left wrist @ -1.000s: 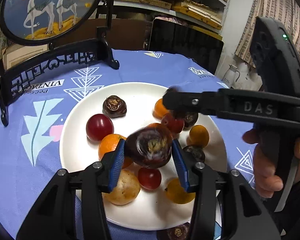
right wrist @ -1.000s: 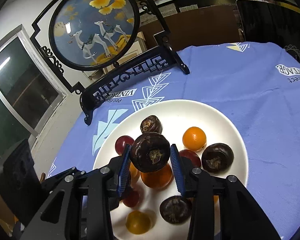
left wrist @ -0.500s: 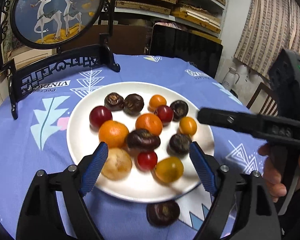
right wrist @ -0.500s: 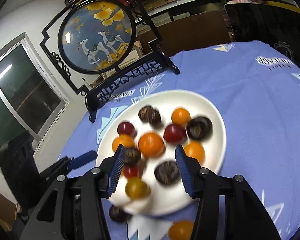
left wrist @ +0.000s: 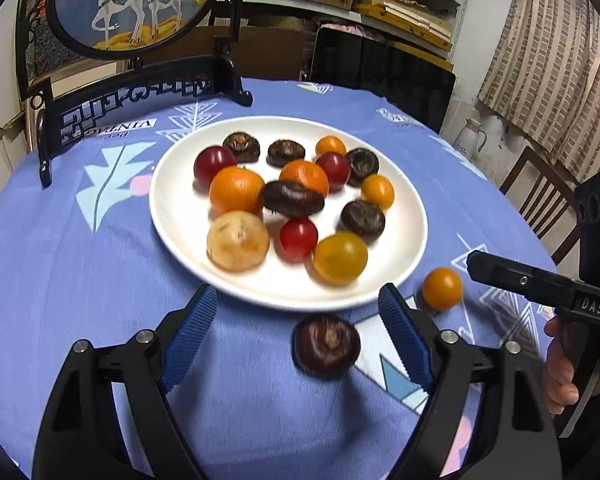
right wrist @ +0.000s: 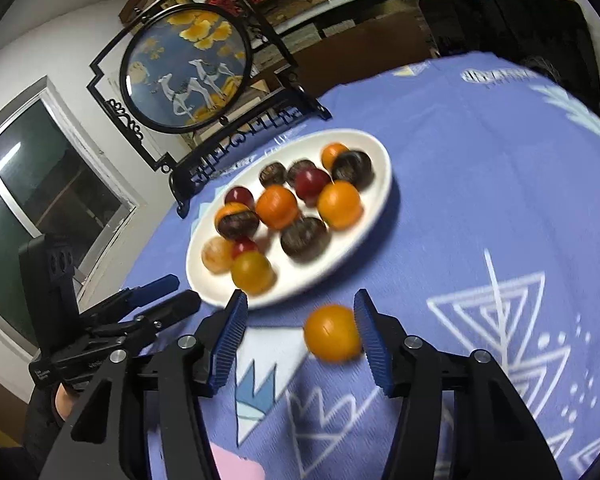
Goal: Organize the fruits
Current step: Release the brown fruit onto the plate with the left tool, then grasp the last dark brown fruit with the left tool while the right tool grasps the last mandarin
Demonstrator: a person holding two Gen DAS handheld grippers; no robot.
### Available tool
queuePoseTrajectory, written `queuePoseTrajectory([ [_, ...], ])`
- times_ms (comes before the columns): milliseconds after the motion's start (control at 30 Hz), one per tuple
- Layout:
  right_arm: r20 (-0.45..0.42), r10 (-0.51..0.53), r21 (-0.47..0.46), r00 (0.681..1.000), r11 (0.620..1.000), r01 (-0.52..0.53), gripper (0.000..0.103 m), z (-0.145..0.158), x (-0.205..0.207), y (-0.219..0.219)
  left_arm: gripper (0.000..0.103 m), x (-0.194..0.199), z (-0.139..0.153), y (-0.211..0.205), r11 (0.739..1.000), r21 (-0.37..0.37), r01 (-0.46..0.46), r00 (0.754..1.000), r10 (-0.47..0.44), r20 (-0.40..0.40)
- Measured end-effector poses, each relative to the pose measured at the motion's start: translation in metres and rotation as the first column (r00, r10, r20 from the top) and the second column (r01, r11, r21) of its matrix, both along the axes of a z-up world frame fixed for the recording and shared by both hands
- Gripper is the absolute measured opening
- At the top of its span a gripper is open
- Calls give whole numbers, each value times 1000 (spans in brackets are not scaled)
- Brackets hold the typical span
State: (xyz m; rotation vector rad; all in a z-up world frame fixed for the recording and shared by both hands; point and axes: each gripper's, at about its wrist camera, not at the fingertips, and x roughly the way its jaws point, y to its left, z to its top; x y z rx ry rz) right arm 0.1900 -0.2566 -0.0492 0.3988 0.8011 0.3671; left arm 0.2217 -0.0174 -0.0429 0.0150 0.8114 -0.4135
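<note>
Both dark chestnuts had been dropped onto the plate (left wrist: pixel 404 240); the left claw (left wrist: pixel 298 334), wide open and empty, framed another chestnut (left wrist: pixel 326 347) near the table's front edge, while the right claw (right wrist: pixel 300 336), jaws just widening, bracketed a loose orange fruit (right wrist: pixel 331 333) without gripping it.

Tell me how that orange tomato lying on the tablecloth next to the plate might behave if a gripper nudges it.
The orange tomato is round and glossy, so it would probably roll on the tablecloth and might slip from the blue pads. Its thin-looking skin suggests a hard squeeze could split it.

White plate (left wrist: pixel 172 216) on a blue tablecloth (left wrist: pixel 60 280) patterned with white triangles, seemingly.
</note>
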Motion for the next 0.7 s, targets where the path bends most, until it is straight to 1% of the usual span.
queuePoseTrajectory([
  [100, -11, 9, -8, 1000, 1000, -9, 61, -5, -3, 2, 81, -5, -5, -2, 1000, 21, 6, 1000, -5, -11],
  [233, -7, 14, -10, 1000, 1000, -14, 66, -6, -8, 3, 81, -9, -13, -9, 997, 74, 16, 999, -14, -29],
  [433, -4, 27, -5, 1000, 1000, -27, 66, -7, -9, 4, 81, -5, -25, -15, 990, 140, 14, 998, -6, -60],
  [700, 5, 31, 10, 999, 999, -31, 66, -6, -11, 1, 81, 1, -31, -23, 981, 191, 14, 999, -5, -49],
])
